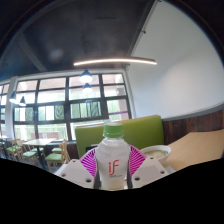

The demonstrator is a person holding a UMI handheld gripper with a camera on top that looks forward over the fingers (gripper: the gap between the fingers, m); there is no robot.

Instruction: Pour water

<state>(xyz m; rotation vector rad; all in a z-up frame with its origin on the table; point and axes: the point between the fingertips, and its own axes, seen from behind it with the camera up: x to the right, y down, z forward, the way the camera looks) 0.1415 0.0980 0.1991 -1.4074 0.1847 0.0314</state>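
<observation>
A white bottle (pixel 112 158) with a pale green cap and an orange "if" mark on its label stands upright between my fingers. My gripper (pixel 112 164) is shut on it, the magenta pads (pixel 90 160) pressing both sides of its body. The bottle hides whatever lies straight ahead. A pale bowl-like vessel (pixel 156 152) shows just right of the bottle on a light tabletop (pixel 195 152). The view tilts upward toward the ceiling.
A green seat back (pixel 143 130) stands behind the bottle. Large windows (pixel 70 100) fill the left wall, with tables and chairs (pixel 35 148) below them. A long ceiling lamp (pixel 115 62) hangs above. A white wall rises at right.
</observation>
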